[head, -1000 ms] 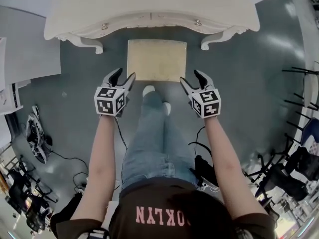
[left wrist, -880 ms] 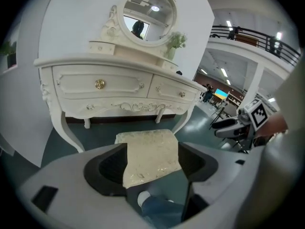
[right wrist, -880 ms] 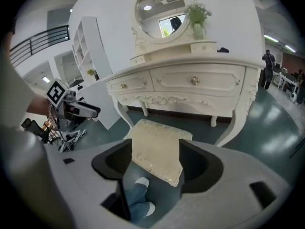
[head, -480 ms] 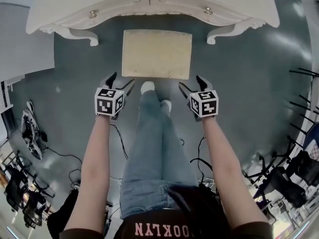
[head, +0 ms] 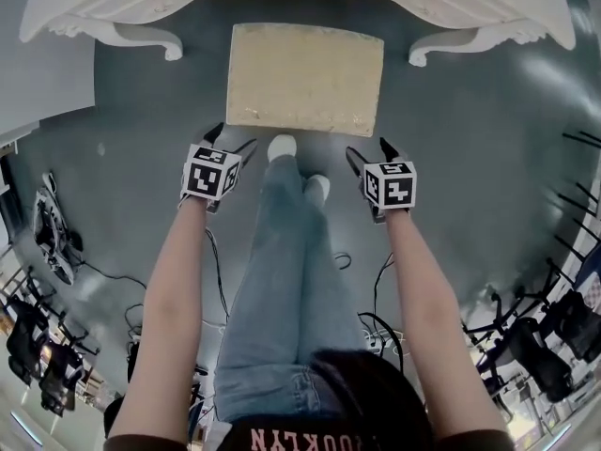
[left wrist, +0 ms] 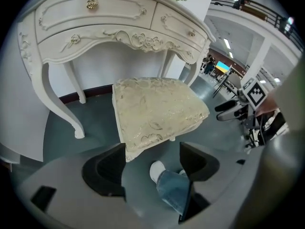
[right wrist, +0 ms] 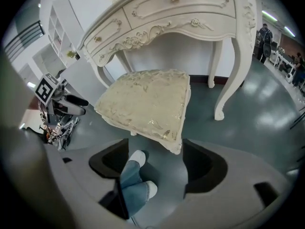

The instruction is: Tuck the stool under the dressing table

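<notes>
Before the carved white dressing table (head: 94,7), brocade rectangular stool (head: 305,78); left gripper (head: 235,135), right gripper (head: 368,148): fingers (left wrist: 108,171) apart.

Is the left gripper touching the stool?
Cannot tell. In the left gripper view a corner of the stool sits between the left gripper's open jaws, but neither contact nor a gap shows plainly.

The stool (head: 305,78) has a seat of cream cloth, woven with a raised pattern that catches a faint gold sheen. The table (head: 94,7) looks to me like carved wood painted a smooth, satiny cream, with shiny brass-coloured knobs (left wrist: 91,4). Below me the floor (head: 141,92) is smooth and glossy grey-green, mirroring the lights.
</notes>
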{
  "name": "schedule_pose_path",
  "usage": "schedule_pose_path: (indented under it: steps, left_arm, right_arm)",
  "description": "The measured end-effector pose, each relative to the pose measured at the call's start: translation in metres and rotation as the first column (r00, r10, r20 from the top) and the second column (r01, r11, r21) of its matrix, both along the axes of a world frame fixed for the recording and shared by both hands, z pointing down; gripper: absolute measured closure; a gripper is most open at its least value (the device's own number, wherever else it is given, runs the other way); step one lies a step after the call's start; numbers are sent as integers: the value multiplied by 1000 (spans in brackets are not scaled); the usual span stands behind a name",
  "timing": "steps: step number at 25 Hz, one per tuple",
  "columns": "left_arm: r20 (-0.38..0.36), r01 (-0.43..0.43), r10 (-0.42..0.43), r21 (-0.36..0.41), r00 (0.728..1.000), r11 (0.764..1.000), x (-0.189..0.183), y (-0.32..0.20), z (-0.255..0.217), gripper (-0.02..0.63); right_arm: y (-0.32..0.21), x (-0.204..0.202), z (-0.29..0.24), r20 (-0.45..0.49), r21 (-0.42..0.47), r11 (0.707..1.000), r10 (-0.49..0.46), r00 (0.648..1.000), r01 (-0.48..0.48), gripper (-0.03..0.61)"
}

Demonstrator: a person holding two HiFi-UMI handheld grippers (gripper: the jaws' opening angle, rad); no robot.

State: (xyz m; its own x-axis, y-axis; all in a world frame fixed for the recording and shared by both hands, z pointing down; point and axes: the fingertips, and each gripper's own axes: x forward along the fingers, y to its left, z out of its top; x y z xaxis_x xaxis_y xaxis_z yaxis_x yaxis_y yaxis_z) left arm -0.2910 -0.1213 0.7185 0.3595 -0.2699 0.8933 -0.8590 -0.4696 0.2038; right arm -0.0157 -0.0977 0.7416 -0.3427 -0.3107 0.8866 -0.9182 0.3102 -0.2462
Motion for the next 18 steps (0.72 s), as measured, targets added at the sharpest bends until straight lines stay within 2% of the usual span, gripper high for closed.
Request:
schedule_pose_path:
  steps: [4,7,10,18]
  left_arm:
    - [63,9,-8,-21,998,1000,-11,-4,30,282]
    - [79,31,-28,-39,997,999,-16,-9,46,282]
    - [93,3,1,-46,996,999,-15,-17,56,284]
    - [117,-26,29,-30,993,999,-17,-33,59,306]
  right_arm:
    - [-1,7,29,-45,-32,999,14,999,-16,259]
    - [-4,9,46,-71,-54,999,0,997,-3,259]
    - [-16,7,59,-86,-69,997,-25,996,19,261]
    - [-35,-4,59,-70,-57,987,-155,985,151,273]
